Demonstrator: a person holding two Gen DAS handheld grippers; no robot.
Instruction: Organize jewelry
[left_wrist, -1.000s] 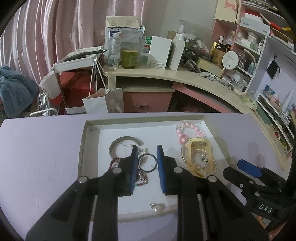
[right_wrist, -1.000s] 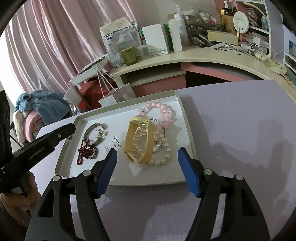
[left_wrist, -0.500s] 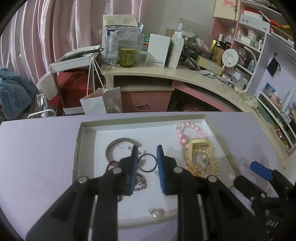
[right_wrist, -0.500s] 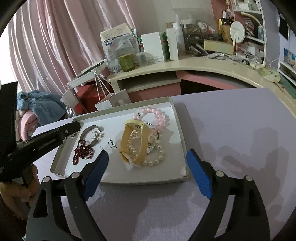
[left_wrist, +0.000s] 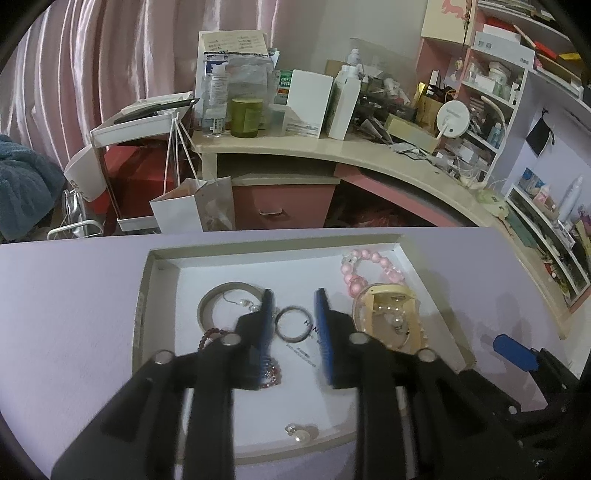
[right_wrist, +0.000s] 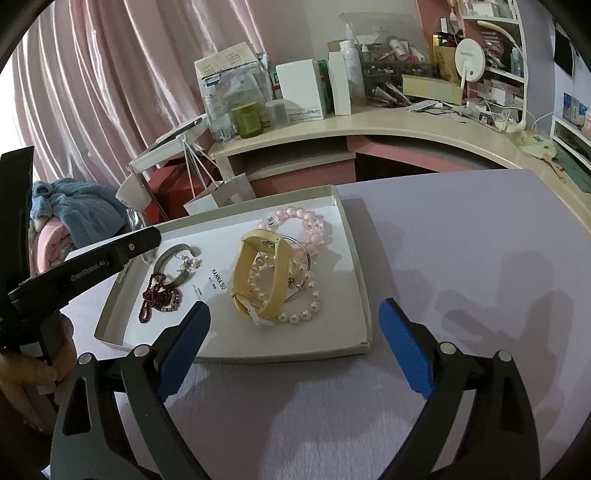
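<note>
A shallow white tray (right_wrist: 354, 266) with a beige rim lies on the lilac table (right_wrist: 461, 236) and fills the middle of both views. In its left half lie a grey open bangle (left_wrist: 214, 295), a dark red bead string (right_wrist: 159, 299) touching the bangle's lower edge, and a dark metal ring (left_wrist: 293, 324) flat on the tray floor near the centre. In the right half a pink bead bracelet (right_wrist: 303, 221) sits toward the far rim, with a yellow band (right_wrist: 262, 273) just below it, tilted on edge, its long axis running from the tray's far side toward the near rim; a white pearl bracelet (right_wrist: 303, 310) loops through and under it. A small pearl piece (left_wrist: 301, 435) lies alone close to the near rim at the bottom centre of the left wrist view. The left gripper (left_wrist: 293, 314) hangs over the tray, its blue pads (left_wrist: 325, 332) set narrowly on either side of the ring with a small gap at each side, not visibly touching it. The right gripper (right_wrist: 295, 350) stands spread wide in the lower part of its own view, near the tray's near rim, holding nothing. Behind the table, in the upper half of both frames, a curved beige desk (right_wrist: 388, 125) carries boxes, bottles and a green jar (right_wrist: 247, 120), with pink curtains (right_wrist: 92, 85) at the upper left.
</note>
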